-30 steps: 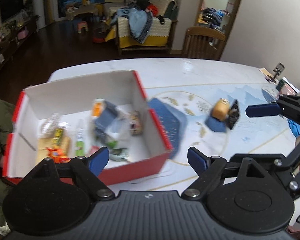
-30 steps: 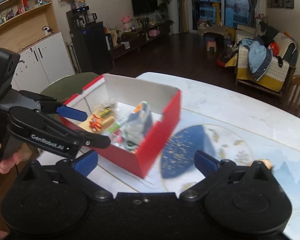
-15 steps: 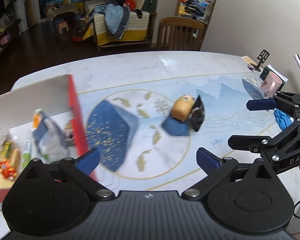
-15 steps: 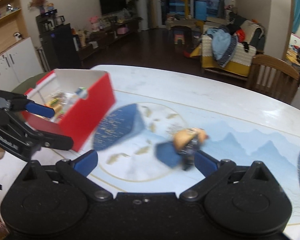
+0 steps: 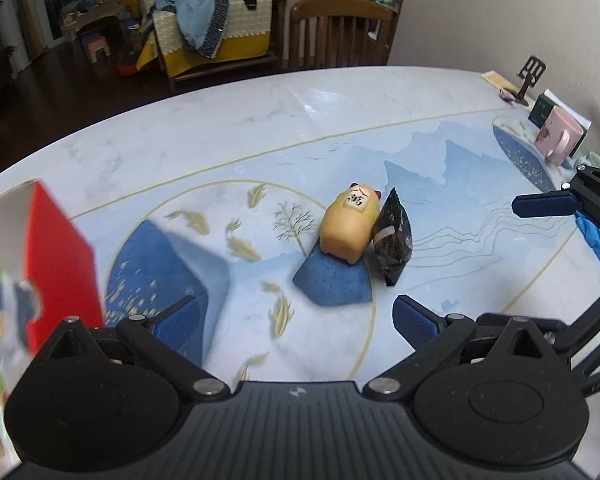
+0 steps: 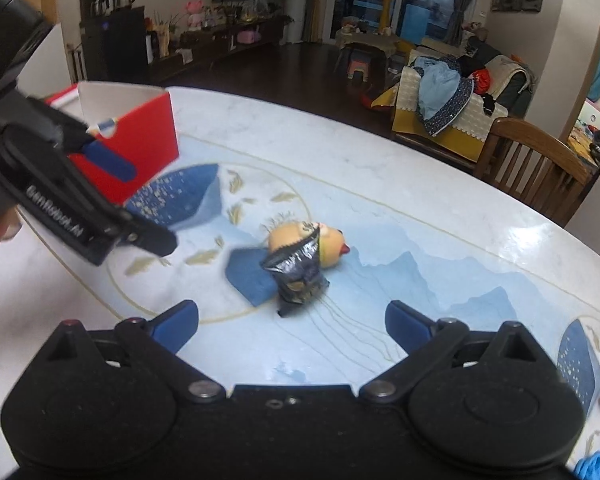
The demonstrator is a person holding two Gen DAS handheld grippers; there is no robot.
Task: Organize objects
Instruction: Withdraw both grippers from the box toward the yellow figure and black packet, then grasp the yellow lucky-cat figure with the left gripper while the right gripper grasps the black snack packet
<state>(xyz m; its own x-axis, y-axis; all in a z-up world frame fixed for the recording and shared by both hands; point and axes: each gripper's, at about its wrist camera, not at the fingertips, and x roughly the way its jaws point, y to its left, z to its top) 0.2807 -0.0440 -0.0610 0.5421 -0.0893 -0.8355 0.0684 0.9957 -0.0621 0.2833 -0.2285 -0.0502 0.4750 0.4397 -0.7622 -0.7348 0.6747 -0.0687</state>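
Just ahead of my left gripper [image 5: 296, 322], whose jaws are hanging wide apart and gripping nothing, two loose things are lying on the table [image 5: 228, 120]: one yellow toy pig [image 5: 346, 228] and one dark snack packet [image 5: 393, 240], touching side by side, the packet on the pig's right. My right gripper [image 6: 292, 322] is likewise spread wide with nothing between its blue pads [image 6: 176, 320], and it is facing the same pair from the other side, the packet [image 6: 298, 276] nearer and the pig [image 6: 296, 236] just behind it. Off to my left gripper's left, one red box [image 5: 58, 256] is sitting near the table edge, with blurred items showing inside. Farther to the right, one pink mug [image 5: 558, 140] is standing near the wall. Beyond the table, one wooden chair [image 5: 340, 32] is standing.
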